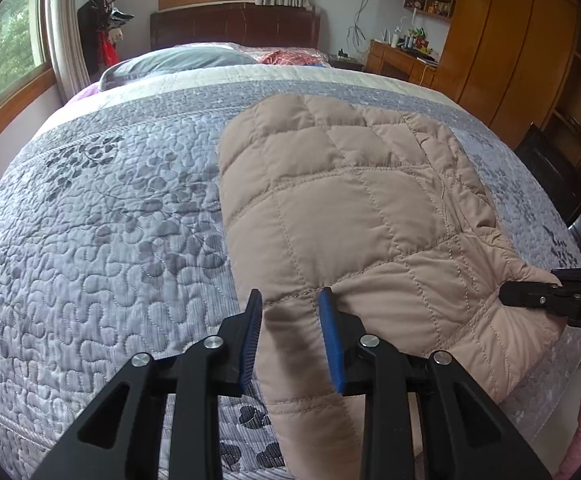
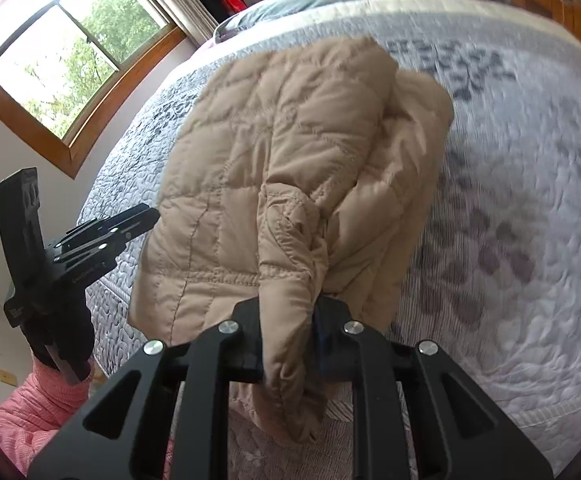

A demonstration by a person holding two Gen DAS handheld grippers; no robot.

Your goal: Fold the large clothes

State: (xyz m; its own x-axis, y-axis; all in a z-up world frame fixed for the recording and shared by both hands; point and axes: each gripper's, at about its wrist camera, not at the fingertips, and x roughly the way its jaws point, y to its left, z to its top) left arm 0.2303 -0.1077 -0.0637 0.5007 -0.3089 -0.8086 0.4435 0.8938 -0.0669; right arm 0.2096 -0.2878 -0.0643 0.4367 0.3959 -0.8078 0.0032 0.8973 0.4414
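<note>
A beige quilted jacket lies folded on the bed near its front edge, with one end hanging over the edge. My left gripper hovers over the jacket's near left part, its blue pads spread apart with fabric seen between them, not pinched. My right gripper is shut on a bunched fold of the jacket and holds it up. In the left wrist view the right gripper touches the jacket's right edge. In the right wrist view the left gripper is beside the jacket's left edge.
The bed has a grey-blue quilted bedspread. A grey pillow and a red patterned cloth lie by the dark headboard. Windows are on the left, a wooden wardrobe and desk on the right. A pink sleeve shows at lower left.
</note>
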